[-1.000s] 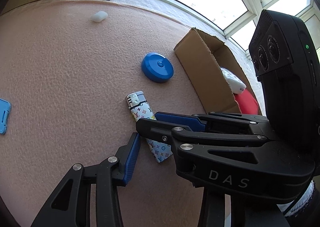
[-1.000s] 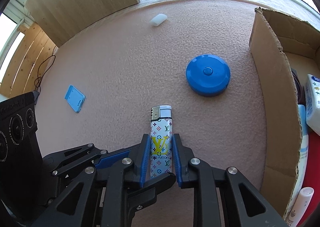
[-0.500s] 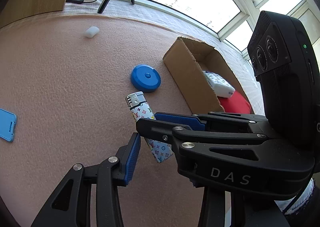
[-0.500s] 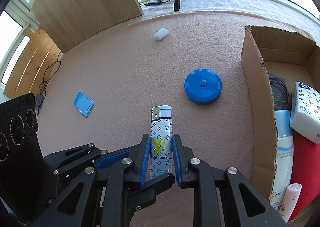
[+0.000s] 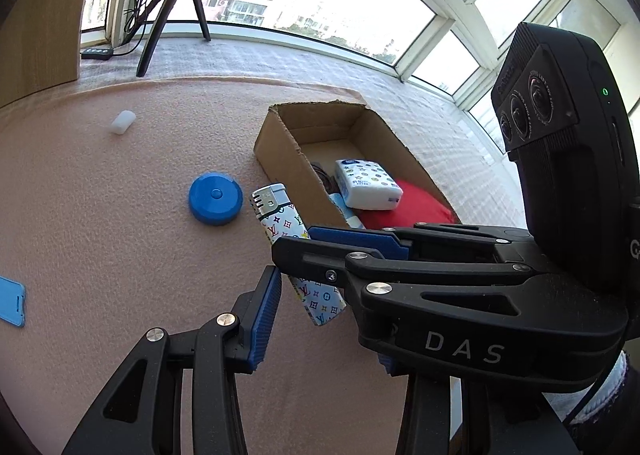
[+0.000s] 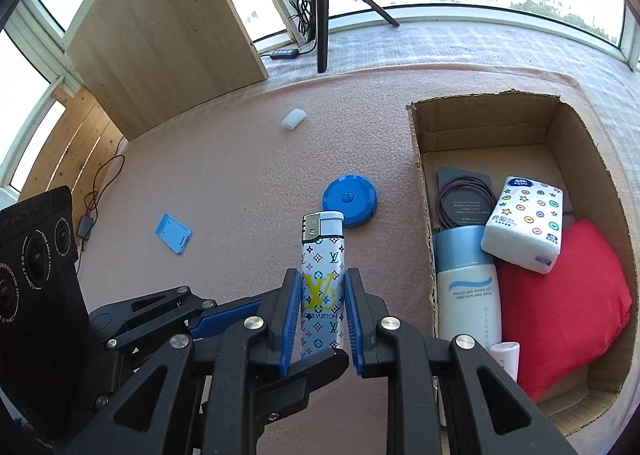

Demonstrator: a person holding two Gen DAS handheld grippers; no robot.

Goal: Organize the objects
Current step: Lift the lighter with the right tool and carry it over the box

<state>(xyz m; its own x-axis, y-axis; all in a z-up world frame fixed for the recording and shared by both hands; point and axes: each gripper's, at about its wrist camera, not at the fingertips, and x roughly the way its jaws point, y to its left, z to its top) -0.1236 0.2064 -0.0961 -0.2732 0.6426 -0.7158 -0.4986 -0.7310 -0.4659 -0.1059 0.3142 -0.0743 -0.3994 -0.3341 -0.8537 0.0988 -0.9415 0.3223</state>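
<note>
The right gripper [image 6: 322,319] has its 2 blue-padded fingers [image 6: 291,315] closed on the lower half of a patterned lighter [image 6: 322,275], which is held clear of the pink bench [image 6: 224,175] with its metal cap pointing away from the camera. The left gripper [image 5: 292,275] sits just beside it with its fingers spread apart and nothing between them; in the left wrist view the lighter crosses in front of that gap, but no pad appears to press on it. Judging by how things lie, the organizing is partly done: the cardboard box [image 6: 420,175] near the right edge of the bench already holds a tissue pack [image 6: 524,223], a white lotion bottle [image 6: 466,291], a red pouch [image 6: 568,303], a dark card with hair ties [image 6: 464,201] and a small pale tube [image 6: 505,355] at its near end. The lighter is level with the box's near half, just outside its left wall, so the step in hand looks like carrying it over that wall to drop it in. Left on the bench are 3 loose things: a round blue tape measure [image 6: 350,199] close to the box wall, a flat blue clip [image 6: 173,233] toward the left edge, and a small white block [image 6: 293,119] toward the far edge. With 1 thing in the fingers and 3 waiting, I would put the task at a little past halfway.
</note>
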